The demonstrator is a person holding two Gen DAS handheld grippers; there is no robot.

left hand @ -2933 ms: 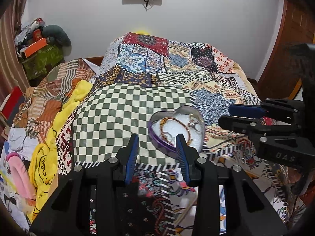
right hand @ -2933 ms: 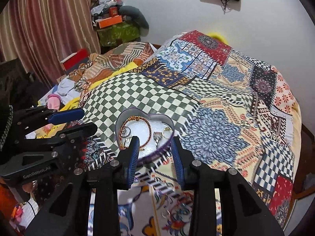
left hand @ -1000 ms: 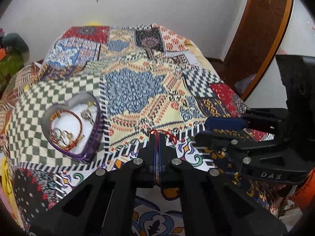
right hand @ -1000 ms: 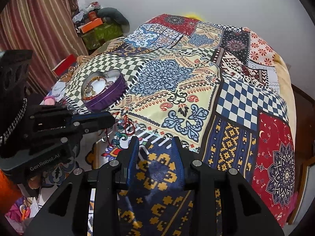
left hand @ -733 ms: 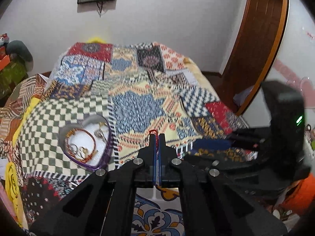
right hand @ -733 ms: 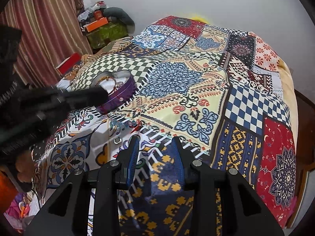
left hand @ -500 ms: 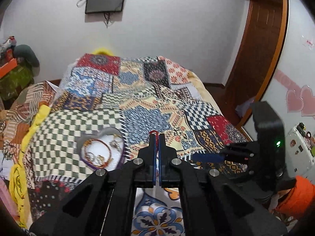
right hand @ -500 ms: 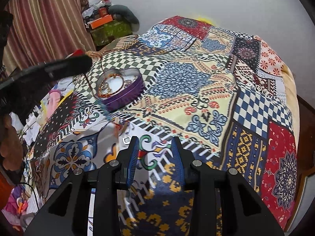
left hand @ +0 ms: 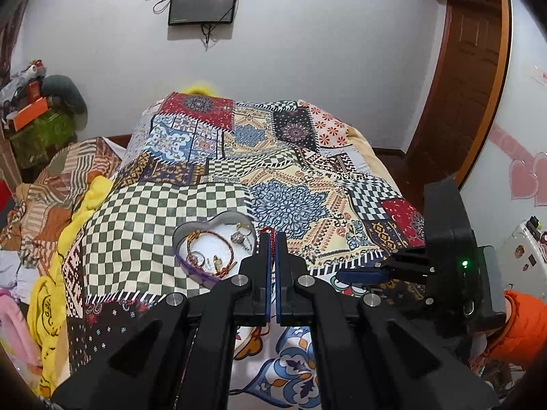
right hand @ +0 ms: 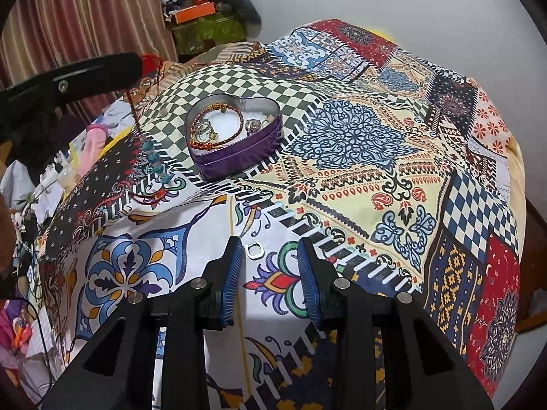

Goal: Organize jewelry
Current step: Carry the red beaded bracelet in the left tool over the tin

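Note:
A purple heart-shaped tin (left hand: 191, 266) (right hand: 239, 160) holding bracelets and rings sits on the patchwork quilt. My left gripper (left hand: 271, 239) (right hand: 135, 65) is shut on a red cord necklace (left hand: 270, 234). In the right wrist view the cord (right hand: 131, 102) hangs from it, left of the tin, and its blue beads (right hand: 155, 160) trail down onto the quilt. A small silver ring (right hand: 254, 250) lies on the quilt between the fingertips of my right gripper (right hand: 270, 244) (left hand: 355, 278). Those jaws are closing, and the pads stand clear of the ring.
Clothes and a yellow cloth (left hand: 44, 294) are heaped off the bed's left side, by a striped curtain (right hand: 85, 17). A wooden door (left hand: 461, 85) stands at the right and a screen (left hand: 203, 3) hangs on the far wall. An orange sleeve (left hand: 519, 328) shows behind the right gripper.
My left gripper has risen with the red cord, drawing it up off the quilt beside the tin. My right gripper has slid left across the bed until the silver ring lies between its fingers.

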